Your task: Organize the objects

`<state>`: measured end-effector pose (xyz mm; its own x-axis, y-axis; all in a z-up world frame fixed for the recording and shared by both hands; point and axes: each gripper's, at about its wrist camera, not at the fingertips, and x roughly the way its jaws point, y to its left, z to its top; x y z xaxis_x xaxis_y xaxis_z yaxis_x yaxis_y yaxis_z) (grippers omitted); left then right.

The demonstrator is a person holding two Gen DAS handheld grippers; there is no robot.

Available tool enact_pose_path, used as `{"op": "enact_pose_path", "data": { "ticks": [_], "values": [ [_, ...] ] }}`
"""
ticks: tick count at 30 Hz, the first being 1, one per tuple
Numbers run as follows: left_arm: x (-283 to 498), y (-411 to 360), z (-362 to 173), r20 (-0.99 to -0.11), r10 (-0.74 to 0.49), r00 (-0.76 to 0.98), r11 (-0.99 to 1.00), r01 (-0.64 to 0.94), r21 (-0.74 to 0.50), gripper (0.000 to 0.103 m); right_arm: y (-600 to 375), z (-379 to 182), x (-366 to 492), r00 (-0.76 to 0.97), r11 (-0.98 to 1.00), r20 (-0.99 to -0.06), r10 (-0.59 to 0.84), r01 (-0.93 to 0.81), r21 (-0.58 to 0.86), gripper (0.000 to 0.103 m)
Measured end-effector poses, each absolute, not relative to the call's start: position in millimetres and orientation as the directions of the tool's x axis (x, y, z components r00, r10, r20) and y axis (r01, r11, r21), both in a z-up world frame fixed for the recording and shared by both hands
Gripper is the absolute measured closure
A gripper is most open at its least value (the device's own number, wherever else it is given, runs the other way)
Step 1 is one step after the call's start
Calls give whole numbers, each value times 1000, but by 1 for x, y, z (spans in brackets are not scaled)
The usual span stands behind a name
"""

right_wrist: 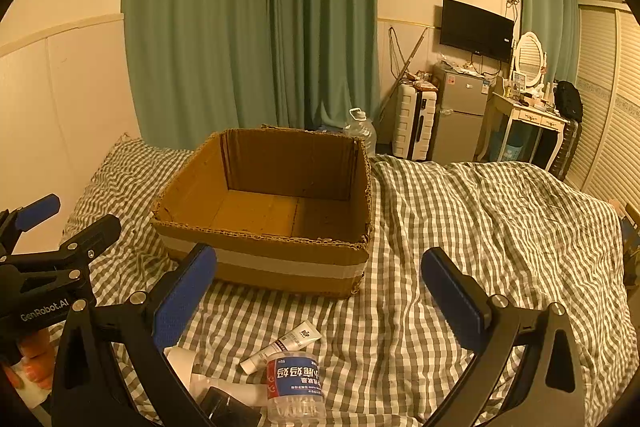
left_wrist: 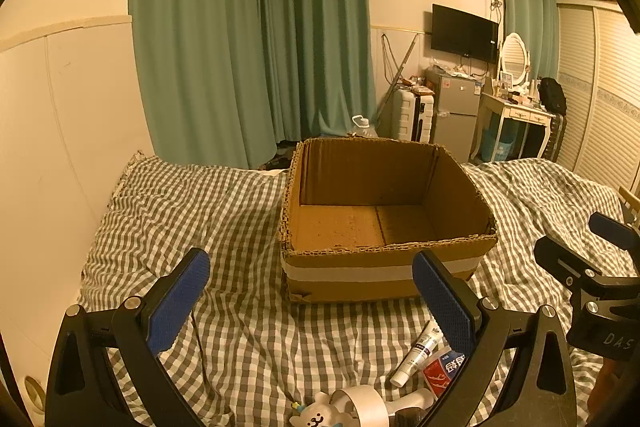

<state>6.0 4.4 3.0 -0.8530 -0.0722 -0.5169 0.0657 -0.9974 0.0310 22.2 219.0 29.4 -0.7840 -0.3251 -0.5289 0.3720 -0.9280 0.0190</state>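
Note:
An open cardboard box (left_wrist: pixel 384 267) (right_wrist: pixel 264 263) with a white tape band stands empty on the checked bedspread. Near my grippers lie a white tube (left_wrist: pixel 418 353) (right_wrist: pixel 282 347), a small water bottle (right_wrist: pixel 294 385) (left_wrist: pixel 442 367) with a red and blue label, a roll of white tape (left_wrist: pixel 366 405) and a small white toy figure (left_wrist: pixel 316 415). My left gripper (left_wrist: pixel 312 307) hovers open above the bedspread in front of the box, nothing between its blue pads. My right gripper (right_wrist: pixel 320 307) is open too, over the tube and bottle.
The checked bedspread (right_wrist: pixel 480 227) stretches wide to the right of the box. A wall (left_wrist: pixel 60 147) borders the bed on the left. Beyond the bed stand green curtains (left_wrist: pixel 248 27), a large water jug (right_wrist: pixel 360 131), a suitcase (right_wrist: pixel 414 123), a small fridge (right_wrist: pixel 462 115) and a dressing table (right_wrist: pixel 532 123).

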Motion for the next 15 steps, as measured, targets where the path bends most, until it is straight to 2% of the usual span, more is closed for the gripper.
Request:
{"op": "enact_pose_path", "data": {
  "ticks": [15],
  "values": [
    [9,6,4,-511,-58,-858,-998,52,25,0,218,30,23,-778,-922,-529,-339,387,20,0]
  ]
}}
